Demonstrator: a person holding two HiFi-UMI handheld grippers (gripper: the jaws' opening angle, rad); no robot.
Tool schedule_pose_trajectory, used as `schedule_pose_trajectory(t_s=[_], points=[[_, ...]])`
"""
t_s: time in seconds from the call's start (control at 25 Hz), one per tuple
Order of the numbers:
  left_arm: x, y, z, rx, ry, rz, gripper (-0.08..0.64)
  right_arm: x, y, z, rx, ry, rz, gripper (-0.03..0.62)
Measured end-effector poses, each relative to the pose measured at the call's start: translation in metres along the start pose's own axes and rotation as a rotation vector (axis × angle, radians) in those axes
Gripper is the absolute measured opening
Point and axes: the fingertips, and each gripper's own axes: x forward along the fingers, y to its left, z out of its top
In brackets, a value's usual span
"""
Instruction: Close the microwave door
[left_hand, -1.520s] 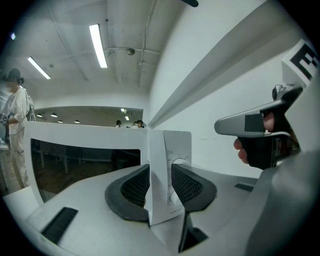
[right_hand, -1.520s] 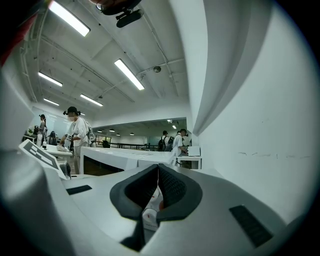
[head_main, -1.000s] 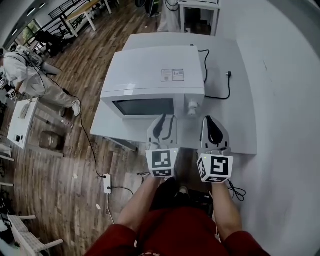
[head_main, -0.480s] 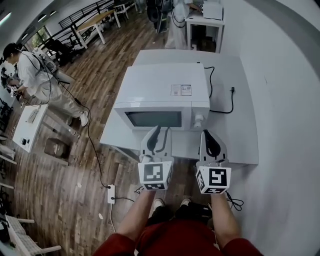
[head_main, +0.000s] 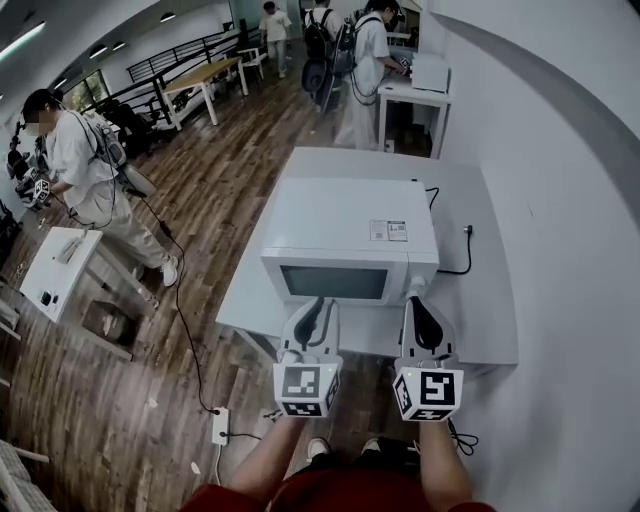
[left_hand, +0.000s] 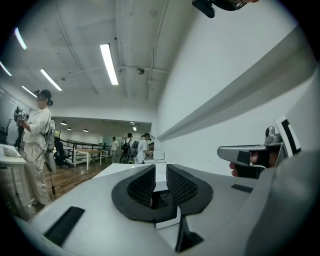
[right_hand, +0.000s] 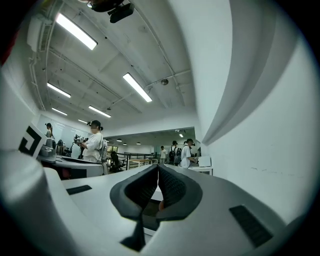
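White table (head_main: 480, 330) by a workroom wall. The microwave (head_main: 350, 230) sits on it, door (head_main: 335, 283) looking flush, straight ahead of both grippers. The left gripper (head_main: 313, 312), facing the door, has just been narrowing its empty jaws; the right gripper (head_main: 417, 312) is closed, empty.

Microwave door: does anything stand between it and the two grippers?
Nothing visible does. Only a bare strip of the white table lies between the white microwave's door and the left gripper and right gripper. The left jaws have just been closing, with nothing between them.
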Motion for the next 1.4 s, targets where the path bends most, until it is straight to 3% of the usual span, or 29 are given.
schedule_pose_trajectory(t_s=[0.24, 0.72, 1.4], points=[[-0.012, 0.022, 0.027, -0.004, -0.028, 0.019, 0.047, 0.003, 0.024, 0.028, 0.011, -0.025, 0.028, 0.028], [-0.03, 0.019, 0.075, 0.03, -0.109, 0.018, 0.026, -0.002, 0.044, 0.069, 0.019, -0.062, 0.069, 0.028], [-0.032, 0.021, 0.071, 0.021, -0.097, 0.02, 0.026, 0.003, 0.059, 0.067, -0.012, -0.05, 0.084, 0.028]])
